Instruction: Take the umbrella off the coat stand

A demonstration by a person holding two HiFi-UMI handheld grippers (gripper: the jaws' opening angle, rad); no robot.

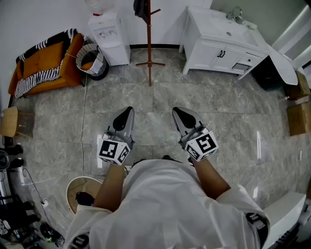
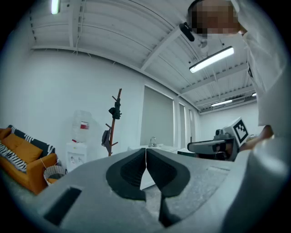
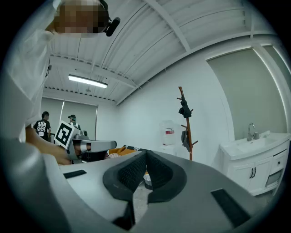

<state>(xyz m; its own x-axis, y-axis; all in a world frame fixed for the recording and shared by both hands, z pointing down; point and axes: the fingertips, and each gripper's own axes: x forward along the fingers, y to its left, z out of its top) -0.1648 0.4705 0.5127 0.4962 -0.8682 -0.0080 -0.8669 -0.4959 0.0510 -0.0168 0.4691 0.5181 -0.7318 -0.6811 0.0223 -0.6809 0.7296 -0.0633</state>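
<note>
Against the far white wall, the coat stand point(image 1: 149, 44) – a thin red-brown pole on a cross foot, standing upright on the grey tiles. The umbrella point(image 1: 141, 10) hangs on it near the top, on the stand's left side: dark, folded into a short limp bundle and dangling from a side peg. In the left gripper view it shows grey-black, just beside the pole. A second dark lump sits higher up the pole; I cannot tell what it is.

Left gripper point(image 1: 127, 112) and right gripper point(image 1: 178, 112) are held side by side well short of the stand, both pointing toward it. Each gripper's own view shows its ribbed pads pressed together, with nothing between them.

Containers, placed from the stand:
- Left of the stand, past a white water dispenser point(image 1: 109, 36), a round basket point(image 1: 92, 61) with a pale striped rim – something orange lies inside.
- Right of the stand, a white cabinet point(image 1: 218, 48) with a basin sunk in its top and a tap behind; the basin's contents cannot be made out.
- Far right of the stand, brown cardboard boxes point(image 1: 297, 116), with nothing visible of their insides.
- Well on the near side of the stand, by the person's left elbow, a pale round tub point(image 1: 73, 187) with a small dark object in it.
</note>
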